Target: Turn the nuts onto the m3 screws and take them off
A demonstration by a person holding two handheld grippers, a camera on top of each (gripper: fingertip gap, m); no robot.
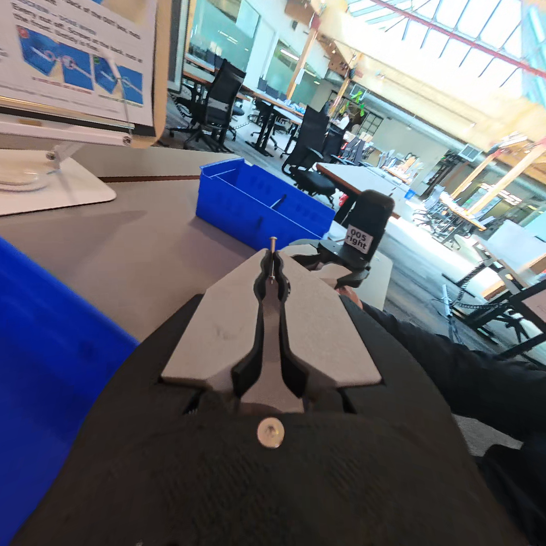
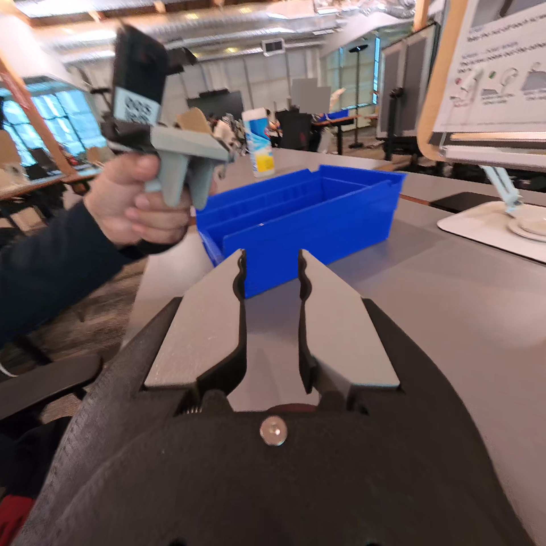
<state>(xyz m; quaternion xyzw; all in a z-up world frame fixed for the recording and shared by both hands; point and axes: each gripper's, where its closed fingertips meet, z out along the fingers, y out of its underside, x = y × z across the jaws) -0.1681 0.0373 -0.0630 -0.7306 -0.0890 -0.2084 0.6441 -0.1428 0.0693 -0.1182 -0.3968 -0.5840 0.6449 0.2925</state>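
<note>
A: Left wrist view first: the left gripper (image 1: 272,260) is closed on 1 m3 screw (image 1: 272,256), pinched upright between its 2 fingertips, head poking just above them. No nut shows on it.

B: And to the right?

A: The blue bin (image 1: 260,204) sits behind on the grey table (image 1: 118,236). Right wrist view: the right gripper (image 2: 271,263) gapes, holding nothing, bin beyond.

Each gripper has a black, ridged printed body with one round silver screw (image 1: 270,432) in the middle, below two grey wedge fingers (image 1: 236,319) with wavy black inner pads. Beside the screw, the person's dark sleeve (image 1: 461,375) shows. The right gripper (image 1: 334,266) carries a white sticker.
</note>
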